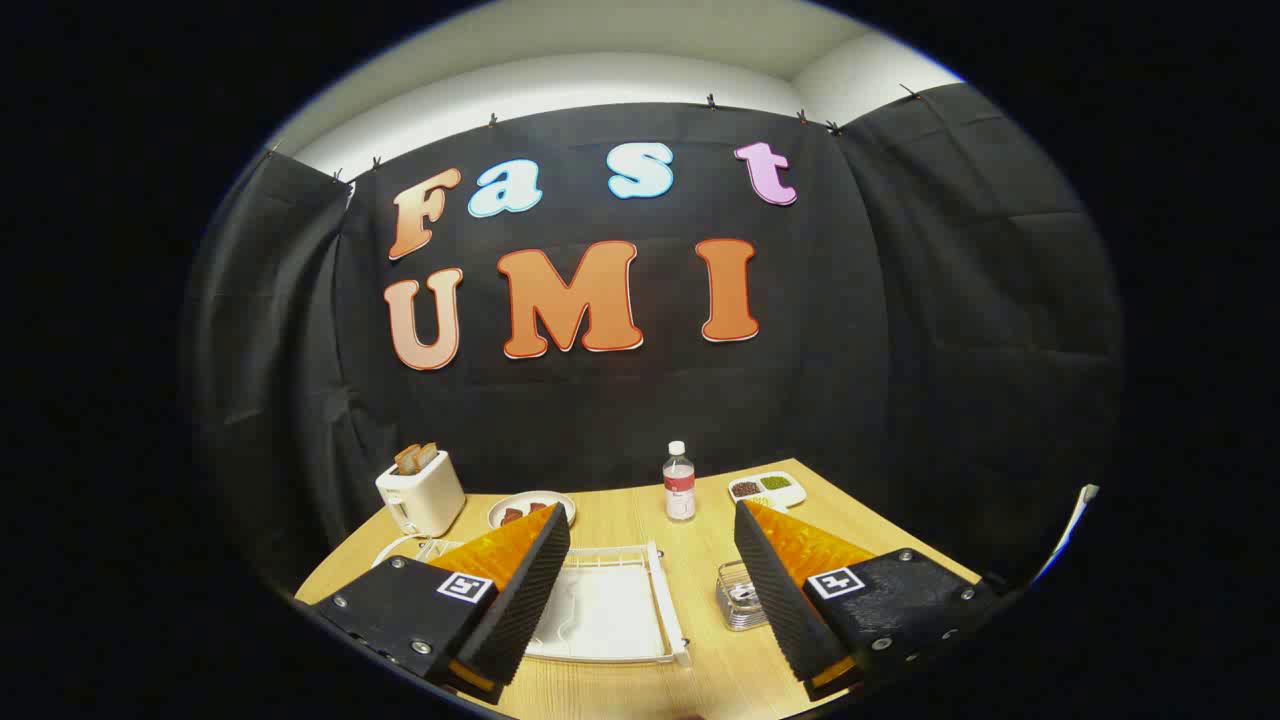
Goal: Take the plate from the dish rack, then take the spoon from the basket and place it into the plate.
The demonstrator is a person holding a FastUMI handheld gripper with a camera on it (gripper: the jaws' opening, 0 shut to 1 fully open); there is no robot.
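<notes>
Tabletop layout ahead of the spread fingers

The gripper (pixel 652 570) hangs above the table (pixel 700 670), fingers wide apart; the dish rack (pixel 612 608) with the plate (pixel 590 615) lies between them, the basket (pixel 738 597) just right of it. Beyond stand a toaster (pixel 420 492), a small plate (pixel 531 509), a bottle (pixel 679 482) and a divided dish (pixel 767 489), left to right.

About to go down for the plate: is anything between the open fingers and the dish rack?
Nothing visible is. The gripper is open above the white dish rack, which lies between its fingers with the plate in it. The wire basket stands beside the rack, off that path.
</notes>
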